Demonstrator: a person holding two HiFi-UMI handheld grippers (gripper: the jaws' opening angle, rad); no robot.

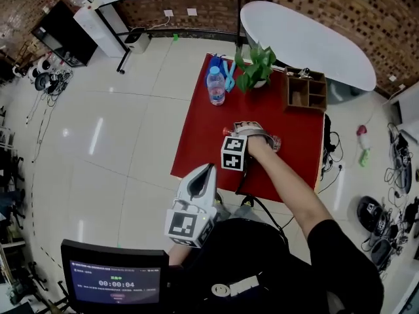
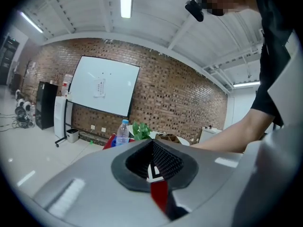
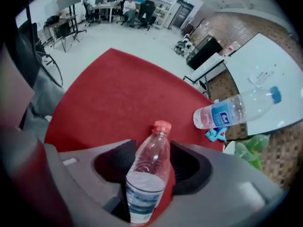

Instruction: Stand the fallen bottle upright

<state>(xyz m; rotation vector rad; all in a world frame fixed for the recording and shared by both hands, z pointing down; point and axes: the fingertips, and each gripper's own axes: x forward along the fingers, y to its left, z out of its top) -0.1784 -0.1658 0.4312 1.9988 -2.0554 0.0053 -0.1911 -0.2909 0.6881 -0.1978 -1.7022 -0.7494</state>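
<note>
Bottle (image 1: 226, 131) mostly hidden under right gripper (image 1: 254, 135), toward worktop's (image 1: 196, 142) front edge; we log jaws gripping its body. Left gripper (image 1: 207, 172) clenched, empty.

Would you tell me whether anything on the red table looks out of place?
Yes: the red-capped bottle lies on its side between the jaws of the right gripper, whereas the blue-capped bottle stands upright.

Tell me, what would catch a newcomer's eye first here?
The bright red table stands out on the pale floor. On it, the right gripper has its fingers round a fallen bottle with a red cap, lying on its side. At the far end a blue-capped bottle stands upright beside a green plant.
</note>
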